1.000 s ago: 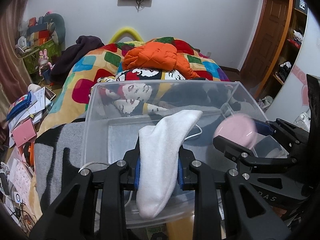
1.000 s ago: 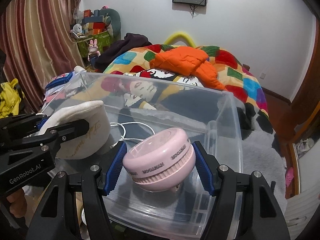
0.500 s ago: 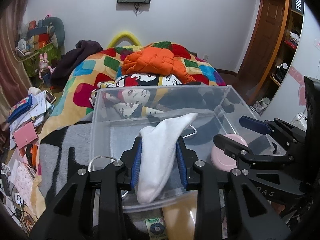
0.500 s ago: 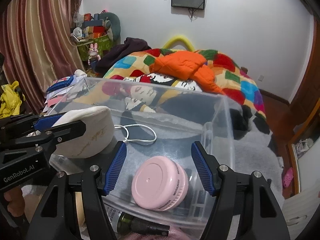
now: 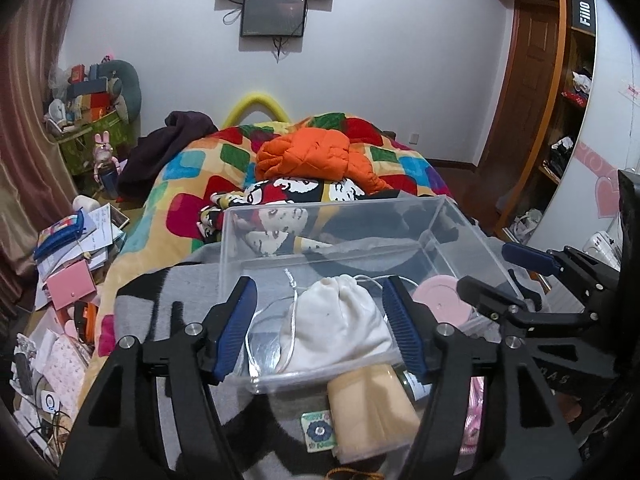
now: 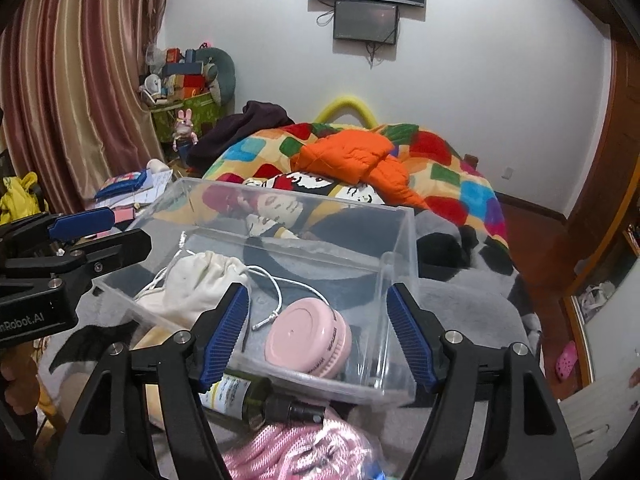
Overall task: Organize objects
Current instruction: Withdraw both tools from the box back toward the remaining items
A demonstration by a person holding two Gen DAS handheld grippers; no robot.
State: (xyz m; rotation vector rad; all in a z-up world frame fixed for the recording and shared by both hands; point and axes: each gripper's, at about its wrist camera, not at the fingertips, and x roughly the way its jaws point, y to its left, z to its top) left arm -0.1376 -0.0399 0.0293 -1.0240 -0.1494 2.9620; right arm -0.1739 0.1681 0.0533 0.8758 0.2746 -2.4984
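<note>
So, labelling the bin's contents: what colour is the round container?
Pale pink round container, clearest in the right wrist view.

Dark bottle [image 6: 256, 400] half under bin [image 6: 404, 236]

pink case [image 6: 308, 338] and pouch [image 6: 196, 280] inside clear bin [image 6: 400, 240]

Clear plastic bin [image 6: 400, 240]. Cream drawstring pouch [image 5: 340, 320] with white cord [image 6: 276, 284]. Pale pink round case [image 6: 308, 338]. Dark green bottle [image 6: 256, 398], white label. Blanket [image 5: 188, 168]: multicoloured squares. Orange jacket [image 5: 316, 154].
</note>
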